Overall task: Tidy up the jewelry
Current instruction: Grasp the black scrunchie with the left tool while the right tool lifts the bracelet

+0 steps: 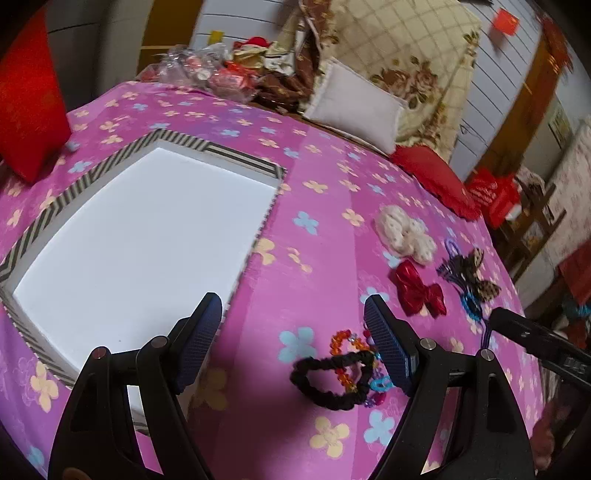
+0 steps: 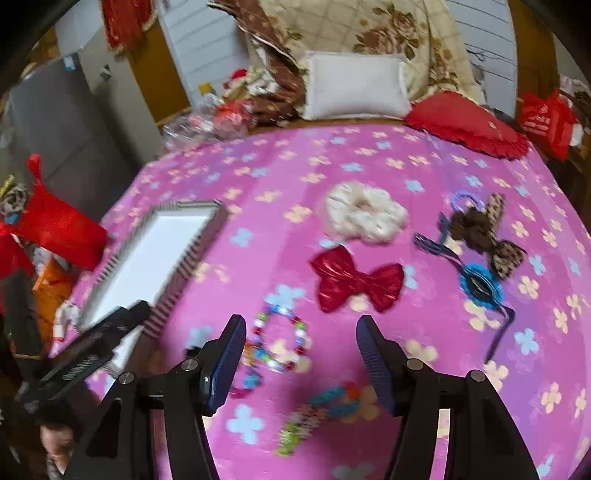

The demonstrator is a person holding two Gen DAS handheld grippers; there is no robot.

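A white tray with a striped rim [image 1: 92, 173] [image 2: 201, 251] lies on the pink flowered cloth. My left gripper [image 1: 293, 314] is open and empty, above the cloth just right of the tray. A black scrunchie [image 1: 332, 384] and an orange bead bracelet [image 1: 345, 345] lie by its right finger. My right gripper [image 2: 301, 332] is open and empty above a bead bracelet [image 2: 280, 341] and a bead string [image 2: 317, 413]. Beyond lie a red bow [image 2: 356, 280] [image 1: 419, 288], a cream scrunchie [image 2: 365, 216] [image 1: 404, 232], a leopard bow [image 2: 487, 232] [image 1: 472, 269] and blue hair ties [image 2: 480, 284].
A white pillow [image 2: 354, 86], a floral quilt [image 2: 369, 29] and a red cushion [image 2: 465, 123] lie at the far edge of the cloth. A heap of bags and wrappers [image 1: 221, 74] sits at the back left. A red bag [image 1: 26, 99] is left of the tray.
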